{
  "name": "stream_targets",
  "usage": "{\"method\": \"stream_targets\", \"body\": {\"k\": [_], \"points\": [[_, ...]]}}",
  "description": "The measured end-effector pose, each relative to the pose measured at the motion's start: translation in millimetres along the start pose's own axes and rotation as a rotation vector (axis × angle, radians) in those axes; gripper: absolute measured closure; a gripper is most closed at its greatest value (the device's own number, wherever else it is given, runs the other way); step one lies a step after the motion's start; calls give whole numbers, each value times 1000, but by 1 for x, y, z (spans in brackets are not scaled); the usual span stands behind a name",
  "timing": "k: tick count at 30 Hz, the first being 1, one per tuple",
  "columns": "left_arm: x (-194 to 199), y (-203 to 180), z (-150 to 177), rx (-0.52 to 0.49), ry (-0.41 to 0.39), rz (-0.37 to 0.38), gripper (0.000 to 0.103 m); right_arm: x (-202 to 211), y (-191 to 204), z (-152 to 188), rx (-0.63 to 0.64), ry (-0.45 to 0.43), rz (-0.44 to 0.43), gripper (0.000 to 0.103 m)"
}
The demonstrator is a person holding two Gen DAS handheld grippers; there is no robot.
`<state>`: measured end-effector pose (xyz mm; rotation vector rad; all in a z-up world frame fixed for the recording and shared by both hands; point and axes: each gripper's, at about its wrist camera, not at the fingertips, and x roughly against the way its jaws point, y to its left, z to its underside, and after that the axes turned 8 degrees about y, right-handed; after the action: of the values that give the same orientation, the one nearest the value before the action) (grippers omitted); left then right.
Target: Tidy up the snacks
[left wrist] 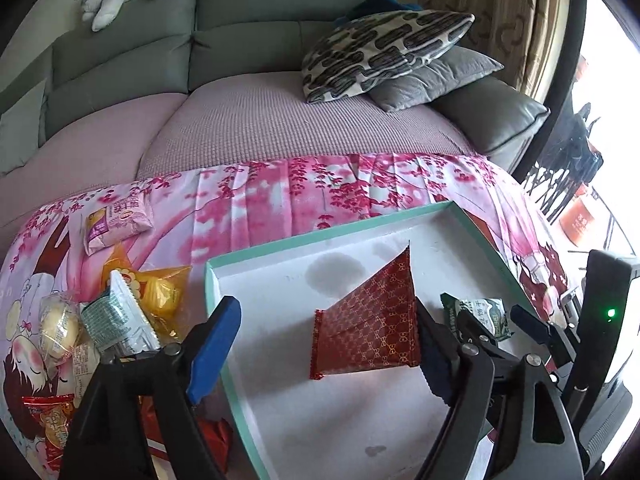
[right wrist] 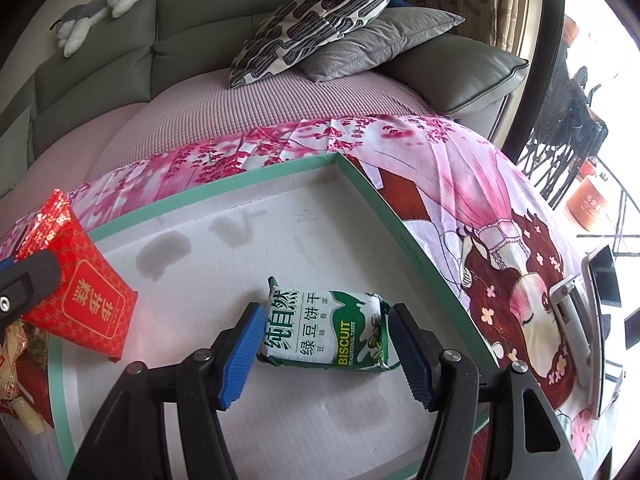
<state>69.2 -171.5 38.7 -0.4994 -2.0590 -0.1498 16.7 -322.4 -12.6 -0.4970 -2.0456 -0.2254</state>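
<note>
Landmark: teal-rimmed white tray [right wrist: 280, 174] on the pink floral cloth [left wrist: 280, 196]. Nearest, inside the tray's near right part, the right gripper [right wrist: 324, 354] has its blue pads spread to either side of the green biscuit pack [right wrist: 326, 330]; small gaps show on both sides, pack lying flat on the tray floor, not pinched. In the left wrist view this pack [left wrist: 478, 316] is partly hidden behind the gripper's black frame. The left gripper [left wrist: 320, 350] straddles the tray's left wall, fingers spread wide; its right pad touches the right edge of the red patterned packet [left wrist: 368, 328], left pad well apart from it, so whether the packet is supported or resting on the tray cannot be told. Right wrist view shows the packet [right wrist: 80, 296] partly covered by that gripper's finger. Just outside the tray's left wall: heap of snacks [left wrist: 120, 312], lower ones cut off by the frame. Tray's far half has bare floor with grey stains. Beyond the far rim: cloth, then sofa [left wrist: 248, 40] with patterned cushion [left wrist: 380, 48]
</note>
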Motion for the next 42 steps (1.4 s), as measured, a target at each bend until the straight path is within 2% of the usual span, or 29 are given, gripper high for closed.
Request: {"method": "stream_targets", "body": {"k": [7, 10, 18, 24, 30, 31, 33, 37, 39, 42], "points": [[-2, -17, 3, -44, 8, 11, 20, 8, -8, 1, -18, -5, 18, 34], [-2, -20, 4, -51, 7, 5, 14, 10, -14, 1, -32, 0, 31, 34], [10, -28, 4, -70, -22, 32, 12, 16, -27, 2, -64, -3, 47, 34], [16, -25, 3, -56, -39, 15, 12, 19, -33, 2, -78, -8, 59, 34], [-2, -8, 3, 16, 18, -68, 12, 19, -30, 3, -72, -9, 52, 34], [-8, -2, 3, 45, 41, -95, 12, 18, -29, 3, -66, -8, 45, 32], [-17, 8, 5, 95, 72, -137, 12, 16, -25, 3, -53, -3, 25, 19], [-28, 29, 8, 182, 119, -170, 12, 14, -18, 4, -36, -6, -16, 11], [-31, 38, 11, 210, 128, -190, 12, 13, -15, 5, -31, -9, -28, 0], [-33, 44, 13, 229, 133, -200, 9, 13, -11, 5, -17, -15, -59, 0]]}}
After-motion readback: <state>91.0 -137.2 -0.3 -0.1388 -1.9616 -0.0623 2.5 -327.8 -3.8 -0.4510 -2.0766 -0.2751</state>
